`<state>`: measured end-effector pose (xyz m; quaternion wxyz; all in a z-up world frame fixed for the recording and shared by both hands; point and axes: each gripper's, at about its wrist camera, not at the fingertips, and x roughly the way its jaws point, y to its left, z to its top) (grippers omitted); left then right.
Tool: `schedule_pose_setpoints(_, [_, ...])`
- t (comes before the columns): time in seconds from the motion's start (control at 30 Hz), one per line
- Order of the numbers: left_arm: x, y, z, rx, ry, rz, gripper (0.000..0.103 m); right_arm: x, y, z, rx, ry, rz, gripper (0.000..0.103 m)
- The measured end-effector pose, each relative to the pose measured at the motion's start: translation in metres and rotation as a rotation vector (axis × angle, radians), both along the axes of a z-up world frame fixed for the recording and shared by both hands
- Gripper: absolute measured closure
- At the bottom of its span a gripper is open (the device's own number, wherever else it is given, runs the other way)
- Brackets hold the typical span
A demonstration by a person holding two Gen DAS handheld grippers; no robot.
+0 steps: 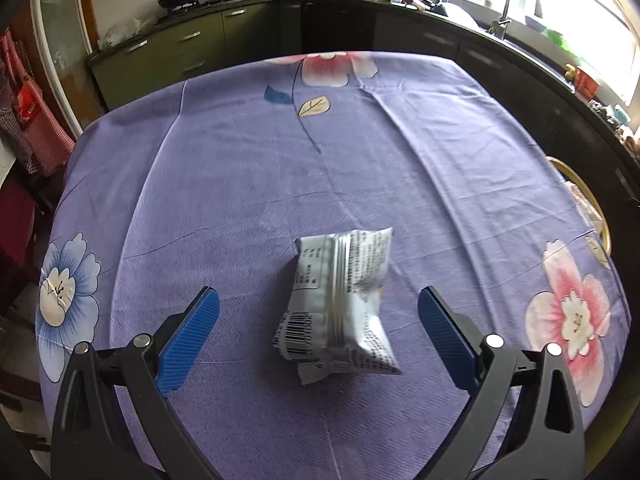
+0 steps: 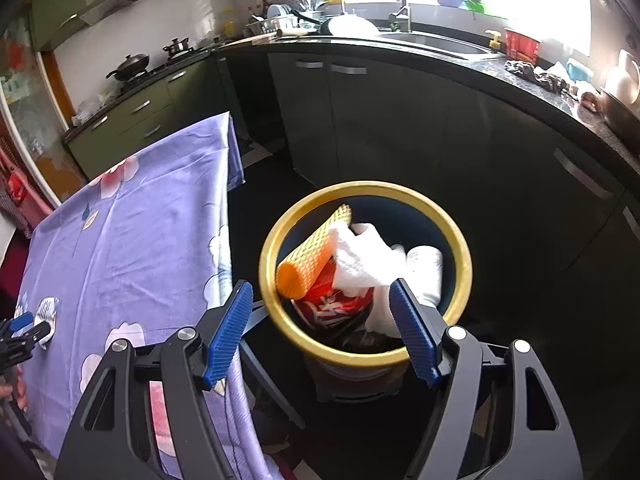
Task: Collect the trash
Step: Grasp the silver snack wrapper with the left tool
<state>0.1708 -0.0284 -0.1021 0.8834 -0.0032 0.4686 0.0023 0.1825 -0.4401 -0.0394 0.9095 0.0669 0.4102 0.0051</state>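
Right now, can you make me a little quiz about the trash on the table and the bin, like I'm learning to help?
1. True or false: the left gripper is already squeezing the silver wrapper.
2. Which is in the yellow-rimmed bin? A) a banana B) an orange foam net C) a shoe
3. Fill in: the wrapper lies on a purple cloth printed with ______.

Key
1. False. Its jaws stand open on either side of the wrapper, which lies on the tablecloth.
2. B, the orange foam net, beside white crumpled paper. The right gripper is open above the bin and holds nothing.
3. Flowers.
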Motion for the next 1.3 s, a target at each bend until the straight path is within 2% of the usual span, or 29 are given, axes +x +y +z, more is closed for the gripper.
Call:
schedule_pose_setpoints(0.2, [0.008,0.0,-0.011,0.003,0.033,0.005,0.008,0.0,0.01,-0.005,-0.002,0.001,0.031,0.033])
schedule_pose_setpoints(0.43, [0.01,0.001,-0.013,0.007,0.024,-0.003,0.01,-0.002,0.017,-0.005,-0.013,-0.005,0.044,0.032])
schedule_pose_setpoints(0.63, [0.008,0.0,-0.008,0.003,0.008,-0.015,0.036,-0.003,0.021,-0.003,-0.012,-0.006,0.056,0.032])
schedule_pose_setpoints(0.67, [0.008,0.0,-0.007,0.002,0.007,-0.017,0.042,-0.003,0.022,-0.003,-0.013,-0.006,0.059,0.032])
schedule_pose_setpoints(0.7, [0.006,0.0,-0.006,-0.002,0.003,-0.022,0.053,-0.003,0.023,-0.003,-0.012,-0.006,0.062,0.032])
schedule_pose_setpoints(0.73, [0.005,0.0,-0.004,-0.006,0.001,-0.024,0.06,-0.003,0.023,-0.003,-0.011,-0.006,0.065,0.032])
schedule_pose_setpoints(0.87, [0.002,-0.003,0.001,-0.036,-0.002,-0.049,0.069,-0.005,0.025,-0.002,-0.007,-0.012,0.066,0.032])
schedule_pose_setpoints(1.3, [-0.016,-0.055,0.066,-0.051,-0.142,-0.227,0.07,-0.03,-0.001,0.003,0.015,-0.044,0.006,0.032])
